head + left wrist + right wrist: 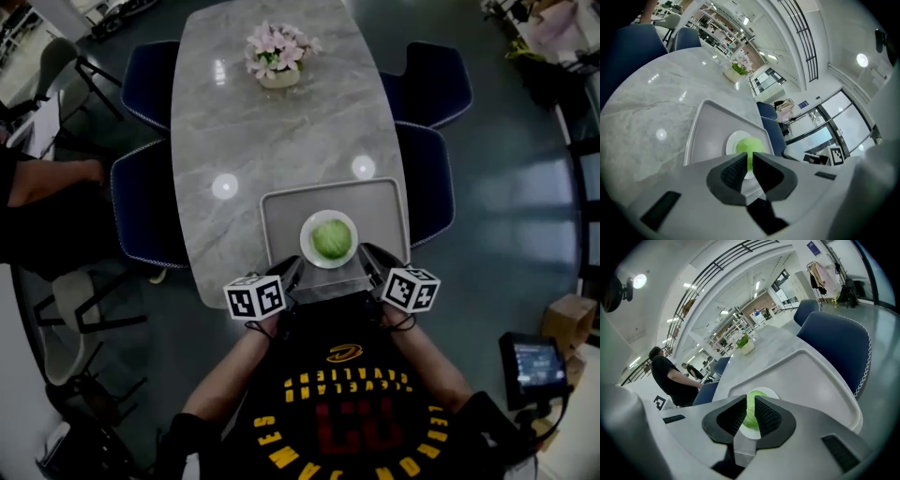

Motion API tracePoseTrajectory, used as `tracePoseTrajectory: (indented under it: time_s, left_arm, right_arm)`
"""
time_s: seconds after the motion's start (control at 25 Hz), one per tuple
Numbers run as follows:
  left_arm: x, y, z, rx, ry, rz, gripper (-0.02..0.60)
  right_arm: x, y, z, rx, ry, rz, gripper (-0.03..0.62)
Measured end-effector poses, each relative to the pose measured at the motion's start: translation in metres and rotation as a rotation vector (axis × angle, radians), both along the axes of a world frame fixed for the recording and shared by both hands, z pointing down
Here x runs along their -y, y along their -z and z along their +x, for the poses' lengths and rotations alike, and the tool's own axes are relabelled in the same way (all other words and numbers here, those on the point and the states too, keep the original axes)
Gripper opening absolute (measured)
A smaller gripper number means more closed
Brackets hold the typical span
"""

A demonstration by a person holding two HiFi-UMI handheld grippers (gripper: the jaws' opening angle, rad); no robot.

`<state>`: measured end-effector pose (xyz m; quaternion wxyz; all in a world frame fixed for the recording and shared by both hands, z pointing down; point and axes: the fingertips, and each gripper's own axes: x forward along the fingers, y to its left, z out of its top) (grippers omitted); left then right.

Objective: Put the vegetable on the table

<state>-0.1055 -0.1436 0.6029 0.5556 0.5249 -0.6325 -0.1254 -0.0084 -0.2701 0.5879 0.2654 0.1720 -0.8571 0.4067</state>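
Two ribbed dark fingers (733, 171) of the left gripper (292, 272) pinch the near rim of a smooth grey tray (281, 202) with rounded corners, and the right gripper (373, 258) pinches the same rim likewise. The head view alone shows both grippers at once, low in the frame, with the tray over the near end of the glossy, marble-veined table (281, 131). A round, leafy green vegetable (331, 240) sits on a white round plate (306, 234) at the tray's middle. Blue padded chairs (431, 84) flank the table, and pink flowers (278, 52) stand at the top. The right gripper view adds a person (665, 376) in black at its left.
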Motion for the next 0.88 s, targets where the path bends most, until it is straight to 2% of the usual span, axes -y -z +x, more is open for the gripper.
tracePoseTrajectory:
  time_s: [0.24, 0.36, 0.52, 0.88]
  left_arm:
    - [0.008, -0.025, -0.005, -0.01, -0.02, -0.063, 0.037]
    - [0.018, -0.033, -0.01, 0.016, -0.023, -0.088, 0.037]
    - [0.026, -0.047, -0.012, 0.027, -0.014, -0.132, 0.037]
    - [0.02, -0.071, -0.005, 0.045, -0.024, -0.206, 0.037]
  right_arm:
    - [0.002, -0.04, 0.005, -0.119, 0.053, -0.016, 0.057]
    - [0.009, -0.056, -0.001, -0.149, 0.086, -0.044, 0.057]
    - [0.028, -0.07, -0.003, -0.199, 0.112, -0.011, 0.057]
    - [0.017, -0.084, 0.002, -0.221, 0.173, -0.057, 0.057]
